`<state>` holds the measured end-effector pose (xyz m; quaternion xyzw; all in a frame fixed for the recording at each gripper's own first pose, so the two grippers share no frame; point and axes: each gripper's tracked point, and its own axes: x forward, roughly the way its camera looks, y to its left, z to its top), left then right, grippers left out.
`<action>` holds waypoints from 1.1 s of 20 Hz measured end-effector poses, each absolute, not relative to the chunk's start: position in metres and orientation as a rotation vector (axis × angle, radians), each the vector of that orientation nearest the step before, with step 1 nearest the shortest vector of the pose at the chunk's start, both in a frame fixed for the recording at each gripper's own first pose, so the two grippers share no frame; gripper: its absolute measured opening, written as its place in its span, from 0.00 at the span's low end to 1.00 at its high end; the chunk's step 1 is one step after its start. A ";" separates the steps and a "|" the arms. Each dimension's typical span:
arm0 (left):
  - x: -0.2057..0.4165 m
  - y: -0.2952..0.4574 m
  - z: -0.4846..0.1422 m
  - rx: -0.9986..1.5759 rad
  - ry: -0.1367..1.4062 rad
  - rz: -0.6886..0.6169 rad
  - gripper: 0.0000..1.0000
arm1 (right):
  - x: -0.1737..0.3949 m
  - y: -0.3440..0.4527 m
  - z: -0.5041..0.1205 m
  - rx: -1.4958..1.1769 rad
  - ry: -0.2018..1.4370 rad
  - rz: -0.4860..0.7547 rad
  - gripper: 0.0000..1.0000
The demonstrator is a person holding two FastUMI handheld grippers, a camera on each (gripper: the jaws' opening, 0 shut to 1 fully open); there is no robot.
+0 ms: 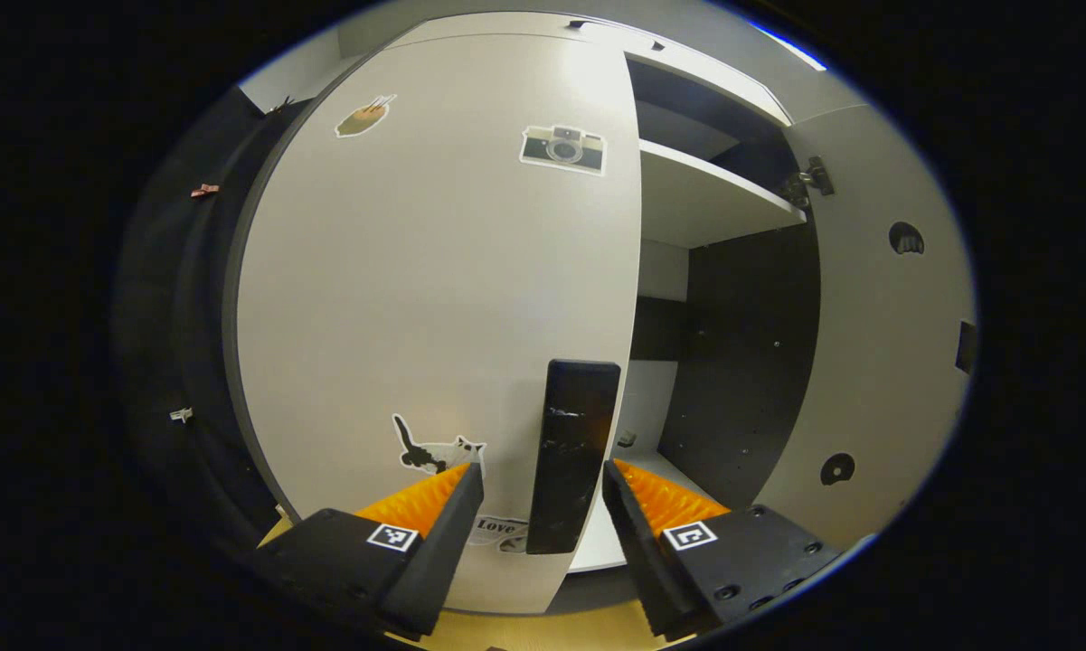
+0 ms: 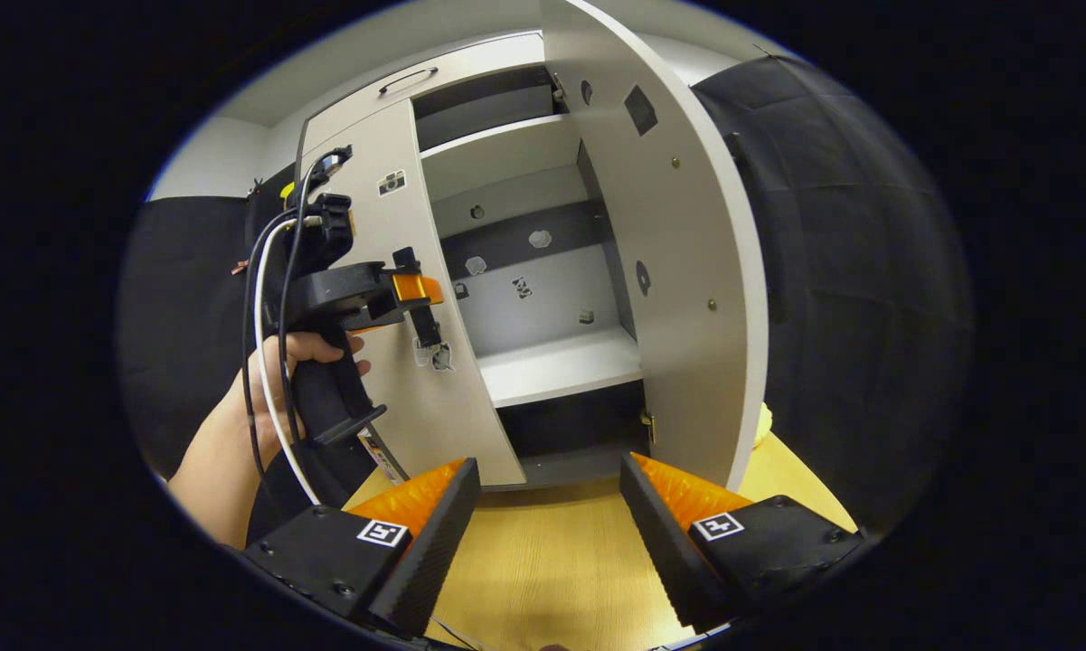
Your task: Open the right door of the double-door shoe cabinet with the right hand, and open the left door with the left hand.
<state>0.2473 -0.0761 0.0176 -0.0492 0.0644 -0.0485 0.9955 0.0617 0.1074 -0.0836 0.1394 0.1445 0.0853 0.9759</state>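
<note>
At the left door, the left gripper fingers stand wide around the handle; closing off-centre could slip.

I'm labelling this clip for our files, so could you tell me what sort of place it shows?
Probably a recording booth staged as a home: a white shoe cabinet on a wooden table, black cloth wall behind, hand-held left gripper.
</note>
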 end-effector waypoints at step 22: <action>0.245 -0.086 0.013 -0.083 0.134 -0.080 0.09 | 0.078 0.107 -0.077 0.155 0.213 0.326 0.98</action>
